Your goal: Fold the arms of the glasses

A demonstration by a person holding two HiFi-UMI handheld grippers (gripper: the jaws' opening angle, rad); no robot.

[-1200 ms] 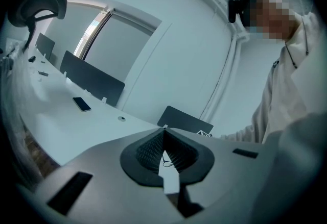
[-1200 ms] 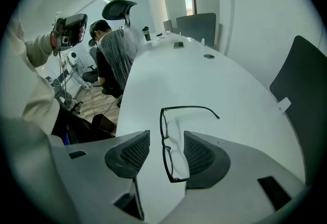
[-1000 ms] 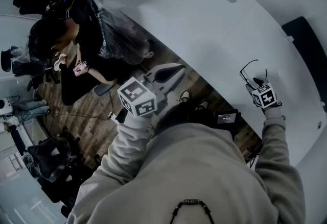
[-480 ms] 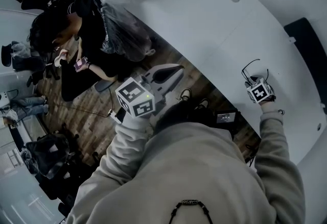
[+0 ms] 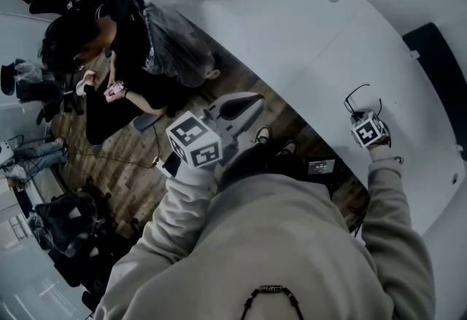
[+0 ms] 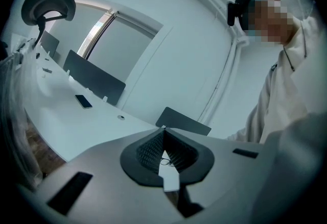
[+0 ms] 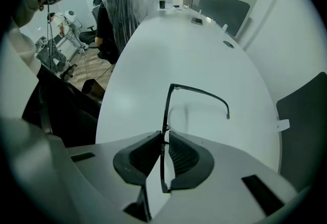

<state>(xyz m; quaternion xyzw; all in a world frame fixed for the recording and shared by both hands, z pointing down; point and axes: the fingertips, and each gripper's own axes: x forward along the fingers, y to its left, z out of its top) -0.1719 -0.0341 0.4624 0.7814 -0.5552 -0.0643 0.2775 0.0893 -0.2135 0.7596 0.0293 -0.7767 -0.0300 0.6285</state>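
You are taking hold of the glasses, the opening step before any arm gets folded. They are lying on the white surface at the right of the head view, near its close edge. Your right claw is pointing steeply down over them, and its jaws have just been closing: they are now standing narrow, with the front of the frame running edge-on between the pads, which appear to be pinching it. One arm is sticking out fully open, sweeping from the top of the frame toward the right of the right gripper view. The other arm is not showing in any view.

Your left claw is hanging at the centre of the head view, off the surface and over the wooden floor, pressed fully together with nothing in it.

Next, I judge, you are needing that idle left claw: bring it across to the open arm and swing it in toward the lenses while the right claw is steadying the frame.
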